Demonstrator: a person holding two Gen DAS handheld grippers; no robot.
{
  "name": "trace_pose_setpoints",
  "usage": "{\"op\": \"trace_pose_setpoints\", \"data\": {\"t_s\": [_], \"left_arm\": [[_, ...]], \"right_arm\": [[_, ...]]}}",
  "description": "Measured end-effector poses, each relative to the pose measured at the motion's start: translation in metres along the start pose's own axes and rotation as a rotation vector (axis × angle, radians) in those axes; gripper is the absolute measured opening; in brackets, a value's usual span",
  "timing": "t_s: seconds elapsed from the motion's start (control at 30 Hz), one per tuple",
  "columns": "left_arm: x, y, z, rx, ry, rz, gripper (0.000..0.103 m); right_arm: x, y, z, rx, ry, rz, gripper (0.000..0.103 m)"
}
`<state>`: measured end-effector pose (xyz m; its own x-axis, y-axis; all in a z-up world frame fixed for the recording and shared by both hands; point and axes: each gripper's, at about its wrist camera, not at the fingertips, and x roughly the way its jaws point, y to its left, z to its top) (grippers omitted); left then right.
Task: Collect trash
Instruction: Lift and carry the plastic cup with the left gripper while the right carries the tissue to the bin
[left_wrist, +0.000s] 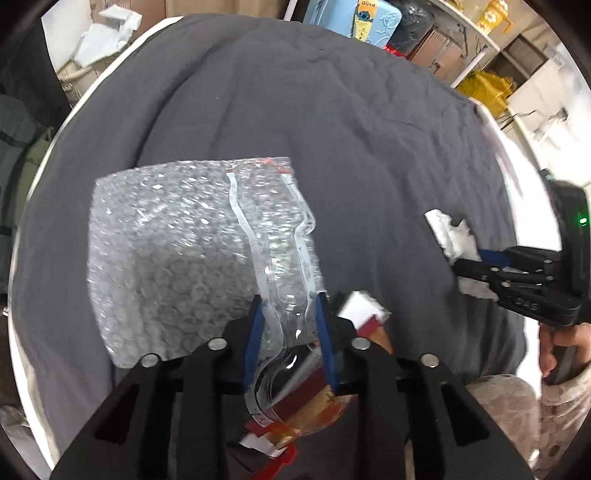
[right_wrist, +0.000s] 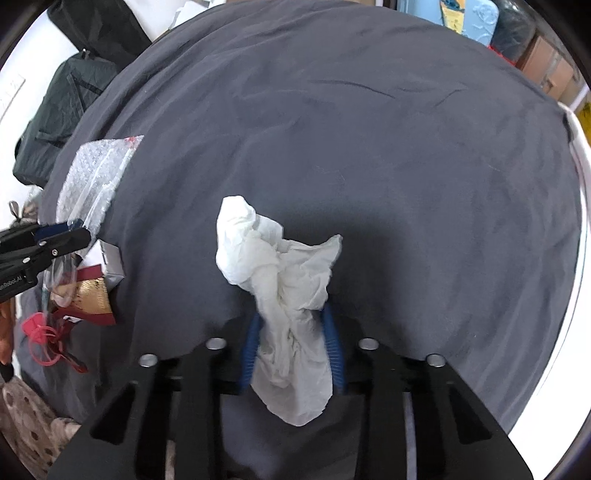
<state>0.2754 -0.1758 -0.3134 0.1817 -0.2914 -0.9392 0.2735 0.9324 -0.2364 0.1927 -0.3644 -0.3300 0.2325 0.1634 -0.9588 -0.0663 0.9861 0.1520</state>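
Left gripper pinches the near end of the bubble-wrap bag, which extends ahead of its blue pads, while the right gripper clamps the crumpled white tissue between its fingers.

A dark grey cloth covers the work surface and shows creases and shallow folds. A white edge of the surface is exposed along the right side. Beyond the far edge, white shelving holds brown cardboard boxes, a light blue case and yellow items. At the far left, a pale basket holds crumpled white paper. A dark green bag stands on the left, beside a white wall. Lighting is even and diffuse.
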Motion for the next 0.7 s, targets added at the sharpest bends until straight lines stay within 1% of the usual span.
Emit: {"op": "trace_pose_setpoints", "data": {"t_s": [0.1,0.33,0.57,0.7], "left_arm": [[-0.003,-0.002,-0.002,-0.002,-0.006,-0.001,0.020],[-0.018,-0.006,-0.010,-0.025,-0.066,-0.004,0.019],[-0.057,-0.021,-0.022,-0.021,-0.135,-0.019,0.018],[-0.090,-0.025,-0.033,-0.050,-0.191,-0.058,0.019]], "right_arm": [[-0.005,0.000,-0.003,0.012,-0.009,0.010,0.012],[-0.030,0.001,-0.019,0.066,-0.071,0.048,0.010],[-0.072,-0.006,-0.032,0.105,-0.135,0.073,0.010],[-0.097,-0.002,-0.038,0.121,-0.179,0.085,0.010]]}}
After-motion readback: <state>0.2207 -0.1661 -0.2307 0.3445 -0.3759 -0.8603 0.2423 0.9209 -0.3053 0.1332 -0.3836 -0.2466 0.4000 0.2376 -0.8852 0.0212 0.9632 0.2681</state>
